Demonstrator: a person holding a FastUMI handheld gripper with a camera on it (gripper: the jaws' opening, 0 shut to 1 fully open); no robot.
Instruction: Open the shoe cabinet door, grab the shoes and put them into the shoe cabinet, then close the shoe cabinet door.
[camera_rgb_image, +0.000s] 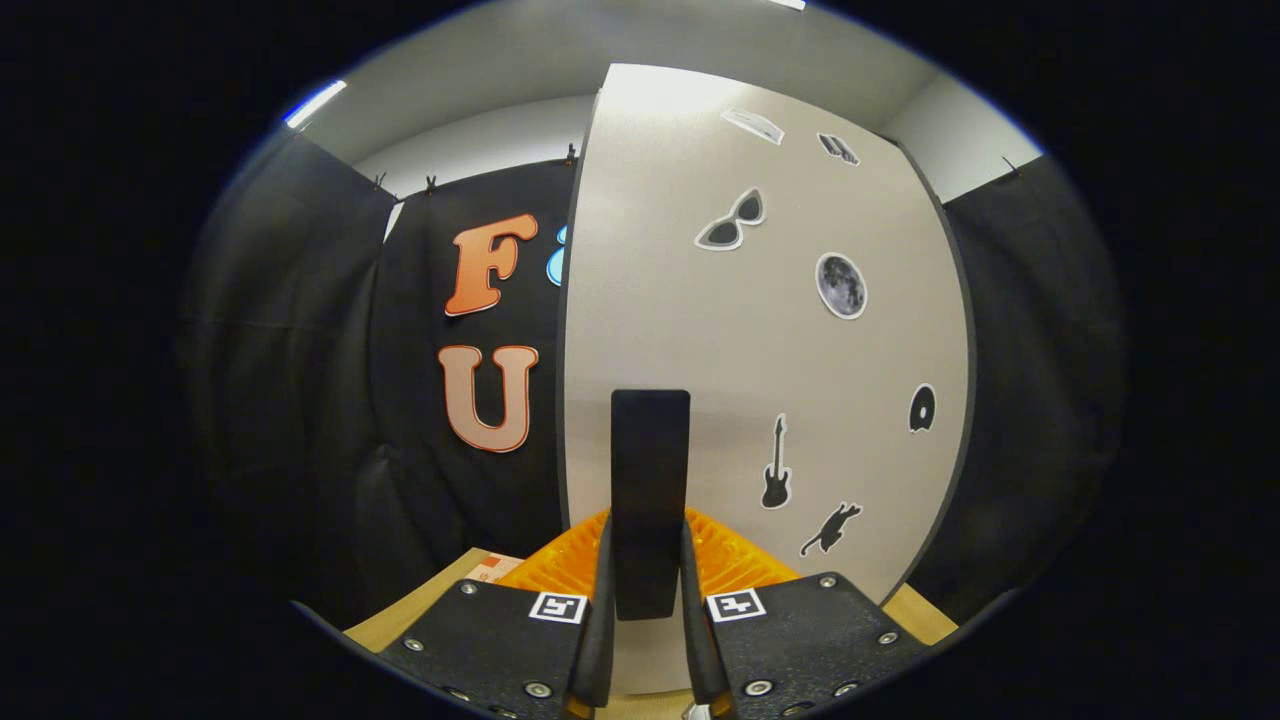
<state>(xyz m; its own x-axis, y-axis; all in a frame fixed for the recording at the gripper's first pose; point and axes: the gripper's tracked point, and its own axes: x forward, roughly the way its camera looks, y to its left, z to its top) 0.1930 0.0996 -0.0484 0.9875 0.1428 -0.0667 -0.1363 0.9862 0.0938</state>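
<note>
The gripper is closed on the handle of the door. The handle is a dark upright bar, and it stands between the two fingers; both press on its lower part from the two sides.

The door is a pale grey panel with a dark edge. It stands upright just ahead of the fingers and reaches high above them. On its face there are several stickers: sunglasses, a moon, a guitar, a cat and a small dark disc, with two more small ones near the top that I cannot make out.

Behind the fingers and low against the door there is an orange ribbed part on both sides of the handle. Below it a wooden surface shows beside the gripper. Black cloth hangs beside the door on both sides. I cannot tell from here how far the door is open.
</note>
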